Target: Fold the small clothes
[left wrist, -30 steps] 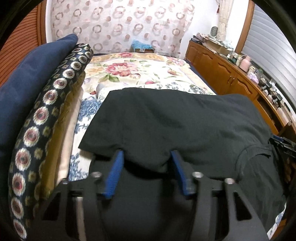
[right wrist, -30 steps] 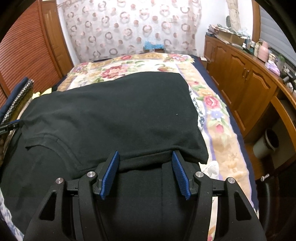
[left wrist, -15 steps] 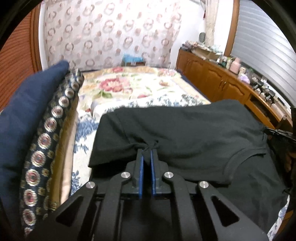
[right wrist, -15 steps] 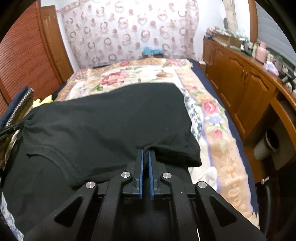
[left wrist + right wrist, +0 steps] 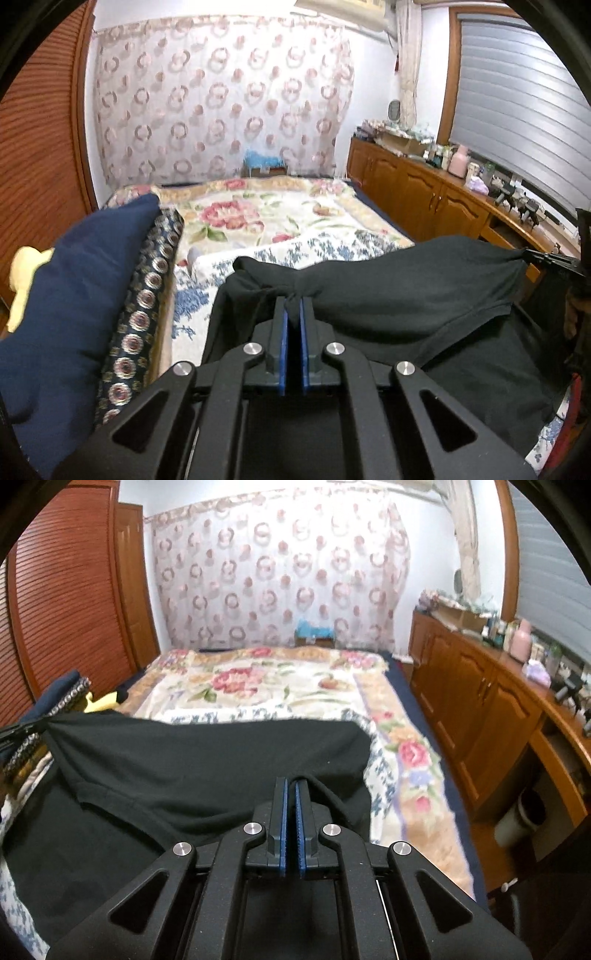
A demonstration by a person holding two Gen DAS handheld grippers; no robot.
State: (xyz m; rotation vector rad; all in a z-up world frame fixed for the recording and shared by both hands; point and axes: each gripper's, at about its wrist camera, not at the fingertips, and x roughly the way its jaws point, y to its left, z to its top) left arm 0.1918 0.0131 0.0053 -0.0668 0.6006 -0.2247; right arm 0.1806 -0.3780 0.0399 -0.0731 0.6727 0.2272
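Black shirt point(image 5: 406, 291): matt knit cloth, soft, bunched where pinched. Left gripper point(image 5: 293, 301): matt black plastic body, blue ribbed pads point(image 5: 282, 343), shiny round metal screw heads. Right gripper point(image 5: 291, 781): same matt black plastic, toothed blue pads point(image 5: 283, 823), bright metal screws. Bedspread point(image 5: 280, 686): flowered cloth, plush-looking, dull. Navy cushion point(image 5: 77, 288), left: plain matt cloth. Patterned cushion point(image 5: 147, 291) beside it: woven cloth with a slight sheen. Curtain point(image 5: 221, 110), far: thin printed cloth. Cabinets point(image 5: 476, 701), right: glossy varnished wood, small metal handles. Slatted door point(image 5: 70, 602), left: red-brown wood, semi-gloss. Window blind point(image 5: 517, 125), right: grey slats, material unclear.
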